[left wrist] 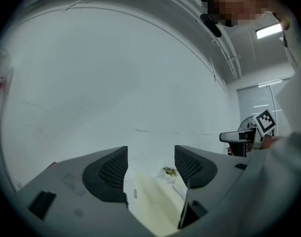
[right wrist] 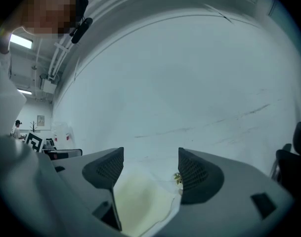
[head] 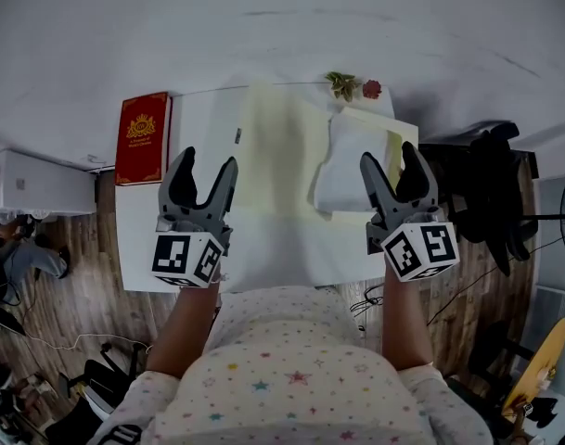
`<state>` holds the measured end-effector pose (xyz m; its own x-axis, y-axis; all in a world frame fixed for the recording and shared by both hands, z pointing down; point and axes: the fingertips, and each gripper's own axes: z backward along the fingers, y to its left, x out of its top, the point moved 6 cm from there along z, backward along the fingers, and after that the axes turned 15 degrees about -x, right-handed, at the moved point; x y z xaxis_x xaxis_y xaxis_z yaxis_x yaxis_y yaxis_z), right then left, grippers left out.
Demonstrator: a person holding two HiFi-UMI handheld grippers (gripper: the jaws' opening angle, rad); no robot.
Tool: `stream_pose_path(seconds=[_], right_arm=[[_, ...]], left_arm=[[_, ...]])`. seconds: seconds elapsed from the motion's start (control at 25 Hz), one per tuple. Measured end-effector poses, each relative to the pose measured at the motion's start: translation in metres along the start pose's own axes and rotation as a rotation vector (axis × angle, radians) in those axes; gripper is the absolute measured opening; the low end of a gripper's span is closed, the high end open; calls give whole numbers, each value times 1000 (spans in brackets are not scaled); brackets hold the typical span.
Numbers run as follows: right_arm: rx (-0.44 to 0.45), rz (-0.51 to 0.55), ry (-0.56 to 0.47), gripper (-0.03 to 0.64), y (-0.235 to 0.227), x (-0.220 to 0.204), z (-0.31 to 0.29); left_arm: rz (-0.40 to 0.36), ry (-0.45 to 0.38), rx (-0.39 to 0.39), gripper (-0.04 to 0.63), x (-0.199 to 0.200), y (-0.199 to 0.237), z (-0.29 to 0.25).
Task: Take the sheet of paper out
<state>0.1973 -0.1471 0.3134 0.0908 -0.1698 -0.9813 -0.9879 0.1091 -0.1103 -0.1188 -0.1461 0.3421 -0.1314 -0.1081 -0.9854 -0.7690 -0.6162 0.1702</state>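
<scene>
A pale yellow folder (head: 282,151) lies open on the white desk (head: 263,248) against the wall. A white sheet of paper (head: 349,160) rests on the folder's right half, slightly rumpled. My left gripper (head: 204,176) hovers open over the folder's left edge, with nothing between its jaws. Open as well, my right gripper (head: 393,167) is held over the right edge of the sheet, empty. In the left gripper view the yellow folder (left wrist: 155,206) shows between the jaws of the left gripper (left wrist: 150,168). The right gripper view shows the folder (right wrist: 138,206) below the right gripper (right wrist: 151,168).
A red book (head: 143,137) lies at the desk's left end. A small plant with a red flower (head: 352,85) stands at the back by the wall. A dark chair (head: 491,193) stands right of the desk and a white box (head: 41,184) left of it.
</scene>
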Motion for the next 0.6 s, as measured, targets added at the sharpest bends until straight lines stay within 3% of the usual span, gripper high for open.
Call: stream_pose_path(seconds=[0.6], right_arm=[[-19, -25, 148, 327, -23, -59, -45]], left_arm=[[13, 33, 5, 273, -22, 2, -29]])
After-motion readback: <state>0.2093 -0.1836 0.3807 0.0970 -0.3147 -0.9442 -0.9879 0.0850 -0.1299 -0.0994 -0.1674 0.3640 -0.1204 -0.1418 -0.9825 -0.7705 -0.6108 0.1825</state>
